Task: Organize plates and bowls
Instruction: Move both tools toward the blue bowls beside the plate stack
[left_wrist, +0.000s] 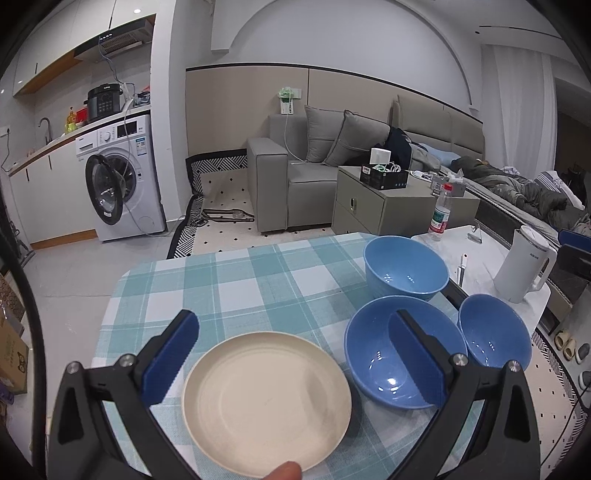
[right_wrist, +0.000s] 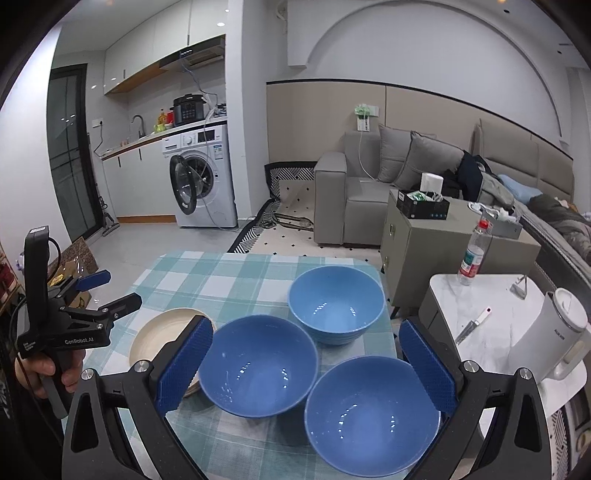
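We hold our left gripper (left_wrist: 295, 354) wide open, empty, over the cream plate (left_wrist: 266, 402). Our right gripper (right_wrist: 306, 362), equally spread and empty, hovers above three blue bowls (right_wrist: 258, 365).

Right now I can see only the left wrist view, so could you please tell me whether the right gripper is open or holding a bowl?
Observer: The right gripper is open and holds nothing.
Operator: Thank you. Is anything in the bowl nearest to it?
Observer: No, the nearest bowl is empty.
Operator: And does my left gripper touch the plate?
Observer: No, the left gripper hangs open, clear of the plate.
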